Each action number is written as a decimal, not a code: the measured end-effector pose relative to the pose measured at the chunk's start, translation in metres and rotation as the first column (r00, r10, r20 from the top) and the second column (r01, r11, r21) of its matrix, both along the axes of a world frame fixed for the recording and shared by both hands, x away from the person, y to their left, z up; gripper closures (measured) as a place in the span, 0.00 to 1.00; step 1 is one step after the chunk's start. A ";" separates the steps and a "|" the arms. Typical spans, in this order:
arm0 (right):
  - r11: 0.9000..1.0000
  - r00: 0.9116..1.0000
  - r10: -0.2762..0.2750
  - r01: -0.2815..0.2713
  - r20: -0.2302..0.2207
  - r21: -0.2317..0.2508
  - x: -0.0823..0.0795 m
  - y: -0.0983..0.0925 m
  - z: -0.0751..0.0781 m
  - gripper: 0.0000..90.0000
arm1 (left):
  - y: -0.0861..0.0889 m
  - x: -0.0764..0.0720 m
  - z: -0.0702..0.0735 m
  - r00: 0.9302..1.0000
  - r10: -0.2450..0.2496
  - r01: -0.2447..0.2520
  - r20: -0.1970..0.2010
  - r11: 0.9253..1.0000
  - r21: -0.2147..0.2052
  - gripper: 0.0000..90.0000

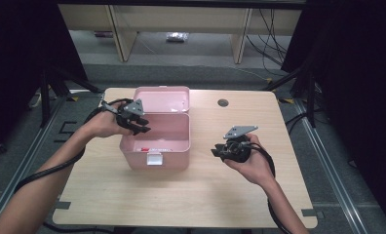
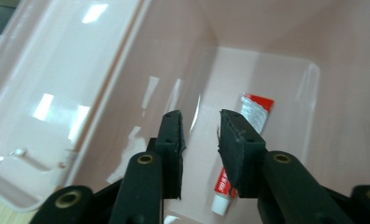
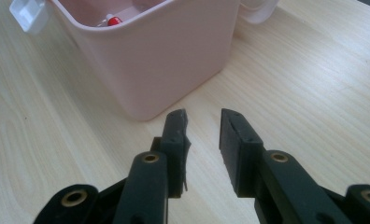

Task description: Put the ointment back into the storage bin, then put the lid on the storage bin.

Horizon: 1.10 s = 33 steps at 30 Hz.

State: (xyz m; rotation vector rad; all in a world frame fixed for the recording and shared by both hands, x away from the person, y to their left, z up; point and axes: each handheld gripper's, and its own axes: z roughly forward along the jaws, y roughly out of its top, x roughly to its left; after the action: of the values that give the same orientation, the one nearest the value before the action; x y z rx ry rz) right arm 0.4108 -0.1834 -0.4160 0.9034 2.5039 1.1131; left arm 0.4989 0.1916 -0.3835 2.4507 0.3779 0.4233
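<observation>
Pink plastic box [image 1: 154,141], lid swung back, is recorded at the middle of the wooden tabletop [image 1: 181,195] in the high view; the left gripper [image 1: 141,124] is held over its left rim, the right gripper [image 1: 218,151] well apart to its right, above bare wood. In the left gripper view, a red-and-white tube [image 2: 248,140] is seen flat on the box floor, below and just beyond the parted, empty jaws, its long axis running away from them, white cap nearest. In the right gripper view, jaws are parted on nothing and the box corner [image 3: 145,70] is faced. The left hand is judged nearer.
</observation>
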 end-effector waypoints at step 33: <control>0.997 0.998 0.042 -0.045 0.048 0.070 -0.006 0.047 0.018 1.00 | 0.040 0.035 0.008 0.877 0.474 -0.428 0.084 0.848 -0.313 0.71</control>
State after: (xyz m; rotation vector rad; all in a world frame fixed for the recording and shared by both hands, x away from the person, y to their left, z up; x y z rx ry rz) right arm 0.4045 -0.1364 -0.3982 0.8350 2.4722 1.2296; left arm 0.5337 0.2317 -0.3756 2.0150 0.8944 0.7040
